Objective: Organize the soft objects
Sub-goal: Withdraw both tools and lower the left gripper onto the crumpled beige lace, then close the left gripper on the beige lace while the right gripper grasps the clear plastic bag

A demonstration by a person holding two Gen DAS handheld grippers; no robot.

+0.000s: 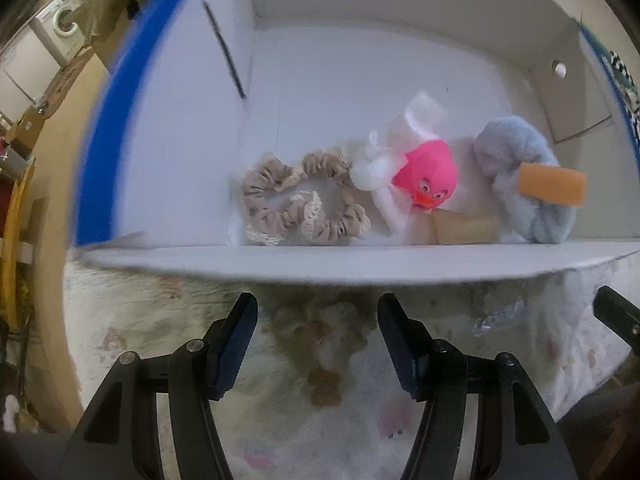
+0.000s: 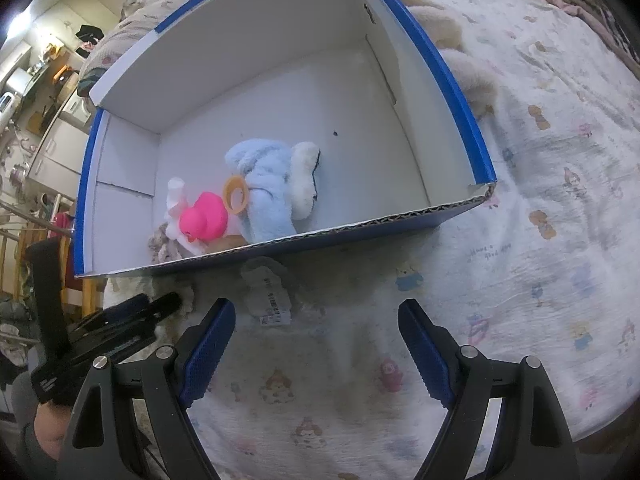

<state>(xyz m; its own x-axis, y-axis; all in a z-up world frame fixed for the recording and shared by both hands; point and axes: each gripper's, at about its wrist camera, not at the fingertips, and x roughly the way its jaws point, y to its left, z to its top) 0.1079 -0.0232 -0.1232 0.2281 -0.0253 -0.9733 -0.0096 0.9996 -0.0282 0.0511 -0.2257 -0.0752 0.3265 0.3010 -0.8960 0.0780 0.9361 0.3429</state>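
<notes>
Off-white fleecy lump with a printed barcode tag point(image 2: 266, 288): this looked like the one left to tidy. It lay on the cartoon-print blanket point(image 2: 520, 200), just outside the near wall of the box, not in it.
White cardboard box with blue outer sides point(image 2: 280, 80): open-topped and sitting on the blanket. The pink rubber duck point(image 1: 428, 176), the light blue plush toy point(image 2: 268, 192) and the beige fabric scrunchies point(image 1: 304, 200) were bunched against its near wall.
My left gripper point(image 1: 316, 308): jaws about half open with nothing pinched. It pointed steeply down at the blanket in front of the box, and a blurry brownish fuzzy patch showed past the tips. I couldn't tell if that was the same lump.
My right gripper point(image 2: 316, 308): jaws spread wide and empty, hovering over the blanket with the tagged lump just ahead of the tips.
How it'd handle (my guess): light, squashy and floppy, not fragile or slippery. It would sag and fold if I only caught an edge.
Where I'd grab: across the thick middle of the fleece, deep enough to bunch it. I'd leave the tag alone, since that could slide or tear, and keep the pads off the blanket so I didn't drag it along.
</notes>
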